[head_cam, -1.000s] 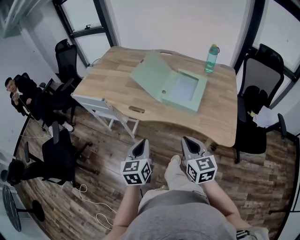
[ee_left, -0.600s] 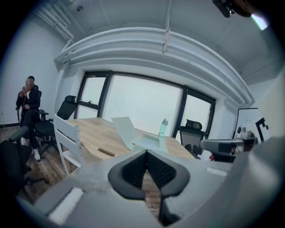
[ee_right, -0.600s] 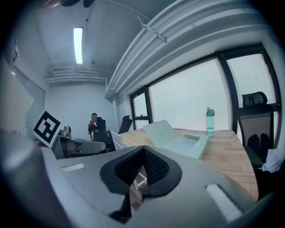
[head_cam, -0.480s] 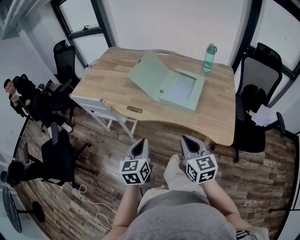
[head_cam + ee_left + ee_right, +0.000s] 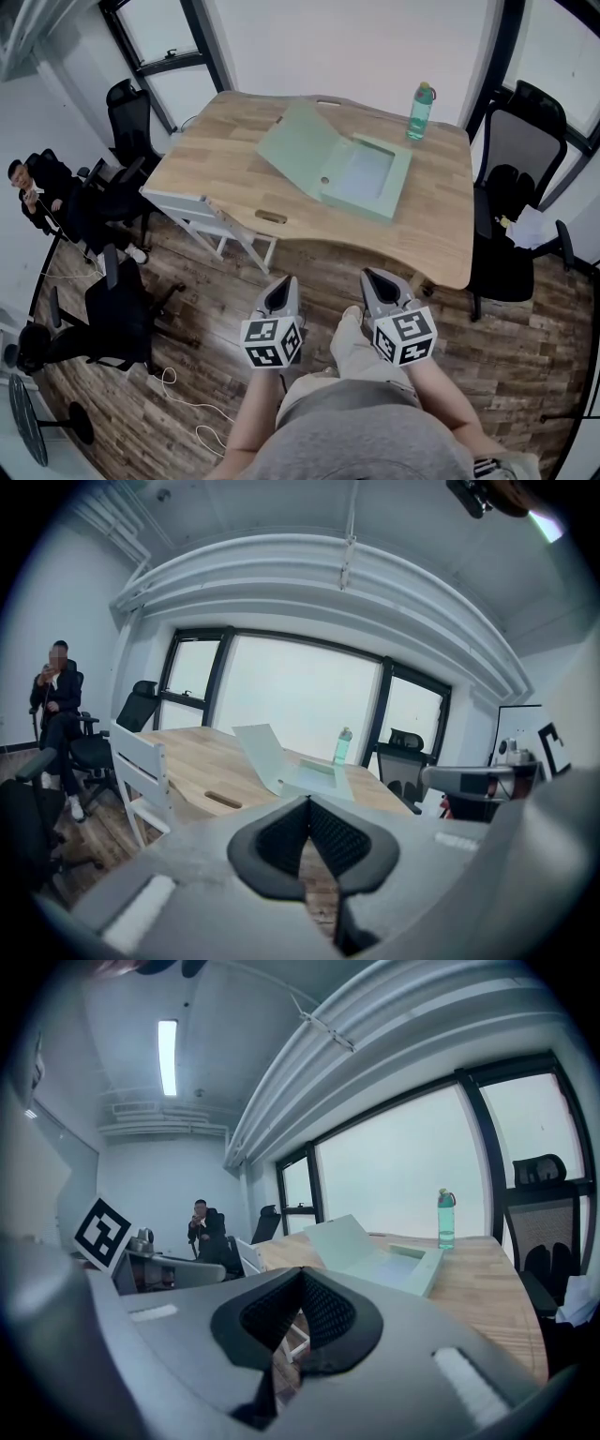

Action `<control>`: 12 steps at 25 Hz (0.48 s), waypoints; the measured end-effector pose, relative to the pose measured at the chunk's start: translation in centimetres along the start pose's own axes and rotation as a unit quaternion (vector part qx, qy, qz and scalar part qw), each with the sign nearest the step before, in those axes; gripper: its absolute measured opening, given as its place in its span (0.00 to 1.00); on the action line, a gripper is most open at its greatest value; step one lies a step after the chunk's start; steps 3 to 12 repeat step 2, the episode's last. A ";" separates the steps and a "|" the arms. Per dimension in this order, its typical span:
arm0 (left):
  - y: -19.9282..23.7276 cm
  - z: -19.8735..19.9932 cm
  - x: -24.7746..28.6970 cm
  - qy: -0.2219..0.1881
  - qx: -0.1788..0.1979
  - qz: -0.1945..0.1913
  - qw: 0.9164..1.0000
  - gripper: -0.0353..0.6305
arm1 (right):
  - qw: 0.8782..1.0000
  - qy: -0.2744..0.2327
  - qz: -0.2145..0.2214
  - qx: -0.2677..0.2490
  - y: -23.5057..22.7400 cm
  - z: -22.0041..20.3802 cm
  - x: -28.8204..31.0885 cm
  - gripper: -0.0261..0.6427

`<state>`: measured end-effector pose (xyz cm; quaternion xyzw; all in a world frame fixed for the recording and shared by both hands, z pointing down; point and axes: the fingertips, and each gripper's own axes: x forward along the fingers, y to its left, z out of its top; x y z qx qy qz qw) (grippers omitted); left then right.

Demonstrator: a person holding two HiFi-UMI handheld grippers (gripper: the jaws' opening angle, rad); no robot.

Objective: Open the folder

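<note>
The pale green box folder (image 5: 339,169) lies open on the wooden table (image 5: 225,159), its lid tilted up toward the left and the shallow tray part flat at the right. It also shows far ahead as the folder (image 5: 281,759) in the left gripper view and the folder (image 5: 375,1255) in the right gripper view. My left gripper (image 5: 280,287) and right gripper (image 5: 375,280) hang side by side over the floor, close to the person's body and well short of the table. The left gripper (image 5: 307,804) and the right gripper (image 5: 300,1275) are both shut with nothing between the pads.
A green water bottle (image 5: 423,111) stands at the table's far right corner. A white chair (image 5: 211,220) is tucked at the near left edge. Black office chairs (image 5: 511,187) flank the table. A person (image 5: 37,187) sits at the far left. Cables (image 5: 187,408) lie on the floor.
</note>
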<state>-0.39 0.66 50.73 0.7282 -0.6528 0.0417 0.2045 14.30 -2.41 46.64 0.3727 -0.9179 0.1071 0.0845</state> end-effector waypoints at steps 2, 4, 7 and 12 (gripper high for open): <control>0.2 0.1 0.1 -0.001 -0.002 0.001 1.000 0.06 | 1.000 0.000 0.003 0.000 0.1 0.0 0.2 0.03; 0.2 0.1 0.1 -0.001 -0.002 0.001 1.000 0.06 | 1.000 0.000 0.003 0.000 0.1 0.0 0.2 0.03; 0.2 0.1 0.1 -0.001 -0.002 0.001 1.000 0.06 | 1.000 0.000 0.003 0.000 0.1 0.0 0.2 0.03; 0.2 0.1 0.1 -0.001 -0.002 0.001 1.000 0.06 | 1.000 0.000 0.003 0.000 0.1 0.0 0.2 0.03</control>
